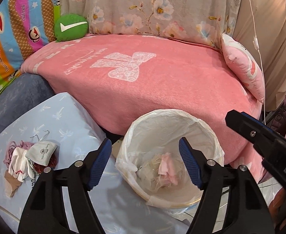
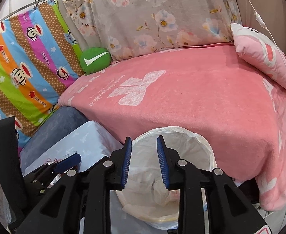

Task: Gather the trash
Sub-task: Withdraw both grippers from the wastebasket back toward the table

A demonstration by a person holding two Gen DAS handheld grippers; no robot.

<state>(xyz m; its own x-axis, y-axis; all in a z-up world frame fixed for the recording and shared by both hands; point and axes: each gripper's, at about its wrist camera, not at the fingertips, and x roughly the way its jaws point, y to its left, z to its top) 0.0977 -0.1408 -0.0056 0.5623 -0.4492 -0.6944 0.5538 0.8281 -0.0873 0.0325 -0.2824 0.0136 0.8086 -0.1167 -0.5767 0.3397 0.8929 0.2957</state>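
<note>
You held both tools over the bin (image 1: 170,148), which stood on the floor against the front edge of the pink blanket (image 1: 152,85). Your left tool (image 1: 145,162) was released, its jaws spread wide with nothing between them. Your right tool (image 2: 144,162) stood with its jaws a little apart, also empty, and no pad of either pressed on anything.

The trash (image 1: 167,170) lay at the bottom of the bin: crumpled pink and white tissue with some clear film and pale thin strands, all loose inside the white liner (image 1: 207,124). I judged it very light and soft, so it would crush flat under any squeeze and give no resistance. It would not break, but the film could slide off smooth pads, and a loose wad could shed pieces when lifted. You would have done best to pinch such a scrap through its thickest bunch, not by a trailing corner.

The liner itself looked thin and limp, folded over the rim. If you meant to take the bag out, the folded edge at the rim was the place to grip, gathered into a bunch, since a single layer might tear or slip.

On the pale blue sheet (image 1: 68,117) beside the bin lay a small heap (image 1: 28,157) of cloth, a grey pouch and wire hangers. Whether that counted as trash I could not tell.
</note>
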